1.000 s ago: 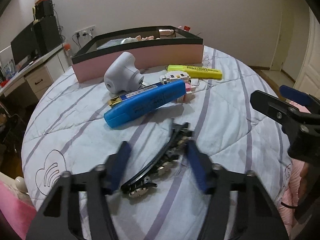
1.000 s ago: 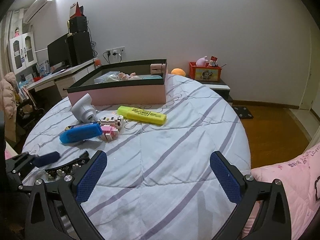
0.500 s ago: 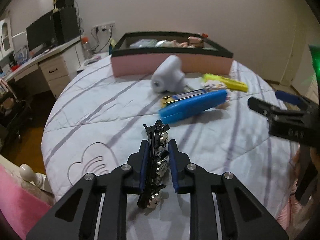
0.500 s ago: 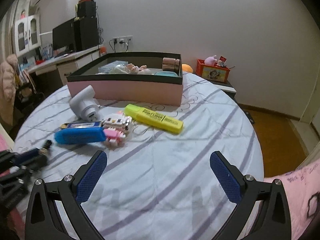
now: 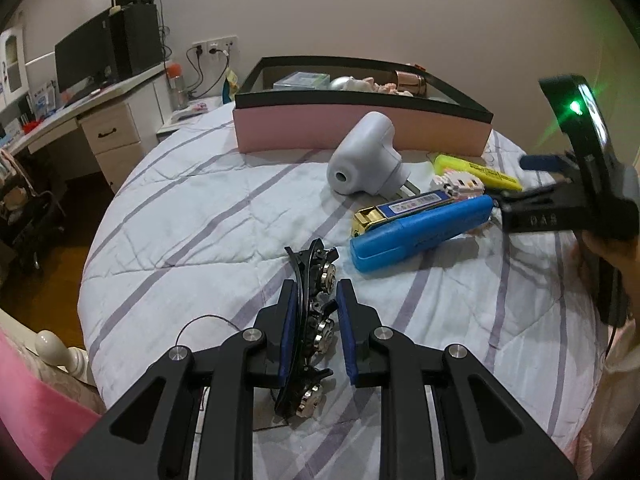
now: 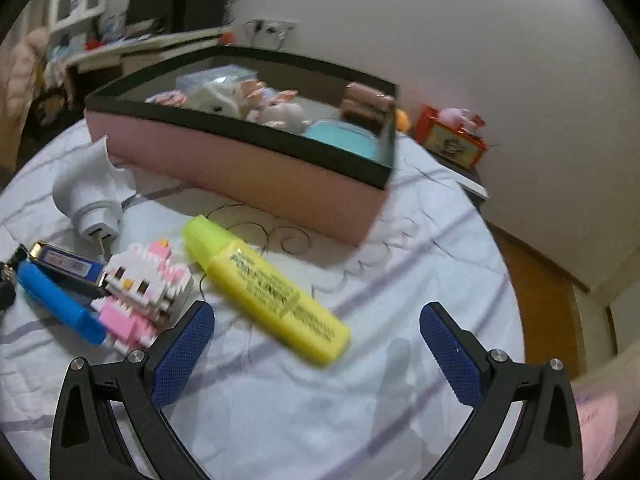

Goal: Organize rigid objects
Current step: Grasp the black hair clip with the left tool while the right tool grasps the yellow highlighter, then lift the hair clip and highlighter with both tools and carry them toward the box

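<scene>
My left gripper point(image 5: 316, 328) is shut on a black hair clip with metal studs point(image 5: 314, 316), held just above the striped quilt. Beyond it lie a blue stapler-like case point(image 5: 420, 232), a white plug adapter point(image 5: 366, 156), a pink-and-white block figure point(image 5: 458, 182) and a yellow highlighter point(image 5: 476, 168). My right gripper point(image 6: 316, 344) is open and empty, hovering over the near end of the yellow highlighter point(image 6: 268, 284), with the block figure point(image 6: 140, 288) at its left finger. The right gripper also shows in the left wrist view point(image 5: 560, 184).
A pink box with a black rim point(image 5: 360, 136) holds several small toys at the back of the bed; it also shows in the right wrist view point(image 6: 240, 168). A desk with a monitor point(image 5: 92, 60) stands far left. The bed edge drops to wood floor on the right point(image 6: 540, 300).
My left gripper closed on the hair clip and holds it. My right gripper moved forward and down toward the yellow highlighter, still open.
</scene>
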`<action>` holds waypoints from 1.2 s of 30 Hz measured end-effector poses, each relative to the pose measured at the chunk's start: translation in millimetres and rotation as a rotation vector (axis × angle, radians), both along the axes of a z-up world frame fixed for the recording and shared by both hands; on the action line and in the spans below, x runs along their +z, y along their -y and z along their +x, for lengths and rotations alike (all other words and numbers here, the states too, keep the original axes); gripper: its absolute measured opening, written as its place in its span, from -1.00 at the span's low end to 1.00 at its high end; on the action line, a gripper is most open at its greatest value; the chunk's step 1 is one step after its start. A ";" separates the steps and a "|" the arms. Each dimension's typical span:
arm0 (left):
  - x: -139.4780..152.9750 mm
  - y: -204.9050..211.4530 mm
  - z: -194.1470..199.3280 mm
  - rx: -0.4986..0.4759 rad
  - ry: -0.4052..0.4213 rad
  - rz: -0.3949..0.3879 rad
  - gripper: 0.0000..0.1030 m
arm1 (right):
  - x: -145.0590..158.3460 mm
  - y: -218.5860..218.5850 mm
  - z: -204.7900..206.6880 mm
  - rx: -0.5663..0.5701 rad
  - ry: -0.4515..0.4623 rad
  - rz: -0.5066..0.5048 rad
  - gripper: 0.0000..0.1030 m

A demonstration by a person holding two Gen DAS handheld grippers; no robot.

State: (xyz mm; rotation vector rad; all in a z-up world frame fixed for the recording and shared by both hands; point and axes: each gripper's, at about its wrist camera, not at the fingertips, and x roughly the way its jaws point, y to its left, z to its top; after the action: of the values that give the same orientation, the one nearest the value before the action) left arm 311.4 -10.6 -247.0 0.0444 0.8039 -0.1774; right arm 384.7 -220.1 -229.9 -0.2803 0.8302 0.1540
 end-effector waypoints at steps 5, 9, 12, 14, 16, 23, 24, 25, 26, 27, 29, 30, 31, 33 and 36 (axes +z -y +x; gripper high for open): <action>-0.2 0.4 0.5 -0.002 -0.001 0.002 -0.60 | -0.3 -0.4 2.0 0.076 -0.034 0.076 0.41; -0.4 2.0 0.3 -0.001 0.001 0.011 -0.60 | 2.5 -5.2 -12.5 0.050 -0.051 0.128 -0.49; -0.4 1.3 -0.1 0.003 0.002 0.006 -0.60 | 4.7 -1.9 -31.0 -0.036 -0.067 0.168 -0.50; -1.2 0.7 0.5 0.007 0.000 -0.002 -0.60 | 5.4 -0.4 -51.7 -0.094 -0.056 0.209 -0.50; -1.8 1.4 0.7 0.007 0.001 0.000 -0.60 | 2.7 2.1 -63.8 -0.135 -0.054 0.248 -0.49; -3.1 -1.5 1.2 0.014 -0.005 -0.021 -0.60 | 0.5 -1.1 -58.8 -0.165 -0.022 0.239 -0.24; -3.4 -2.1 1.3 0.014 -0.004 -0.026 -0.60 | 0.0 -2.4 -56.2 -0.159 -0.028 0.232 -0.20; -3.5 -2.0 1.5 0.012 -0.002 -0.027 -0.60 | 0.4 -3.5 -53.9 -0.158 -0.030 0.226 -0.20; -3.6 -2.5 1.6 0.010 0.000 -0.031 -0.61 | 0.5 -5.4 -52.2 -0.154 -0.029 0.215 -0.20; -3.9 -2.6 1.5 0.007 0.003 -0.031 -0.62 | -0.3 -6.9 -50.6 -0.149 -0.035 0.205 -0.20; -2.4 -2.5 0.3 0.008 0.009 -0.030 -0.62 | 1.2 -6.8 -51.9 -0.136 -0.028 0.205 -0.37; -1.7 -2.6 -0.1 0.009 0.010 -0.034 -0.62 | 1.6 -5.7 -52.8 -0.135 -0.023 0.213 -0.48; -0.7 -2.9 -0.6 0.010 0.013 -0.037 -0.62 | 3.4 -3.9 -56.5 -0.137 -0.011 0.225 -0.48; 3.9 -3.3 -3.6 0.010 0.029 -0.040 -0.62 | 7.3 -2.9 -65.3 -0.134 0.020 0.251 -0.48; 15.8 -4.9 -9.1 0.014 0.063 -0.054 -0.62 | 18.7 -2.1 -82.8 -0.125 0.081 0.304 -0.48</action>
State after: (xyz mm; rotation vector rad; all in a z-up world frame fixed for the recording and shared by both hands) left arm 302.3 -5.6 -231.2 -0.0063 0.7362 -0.1839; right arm 301.9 -217.9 -211.2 0.0508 0.7299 0.1486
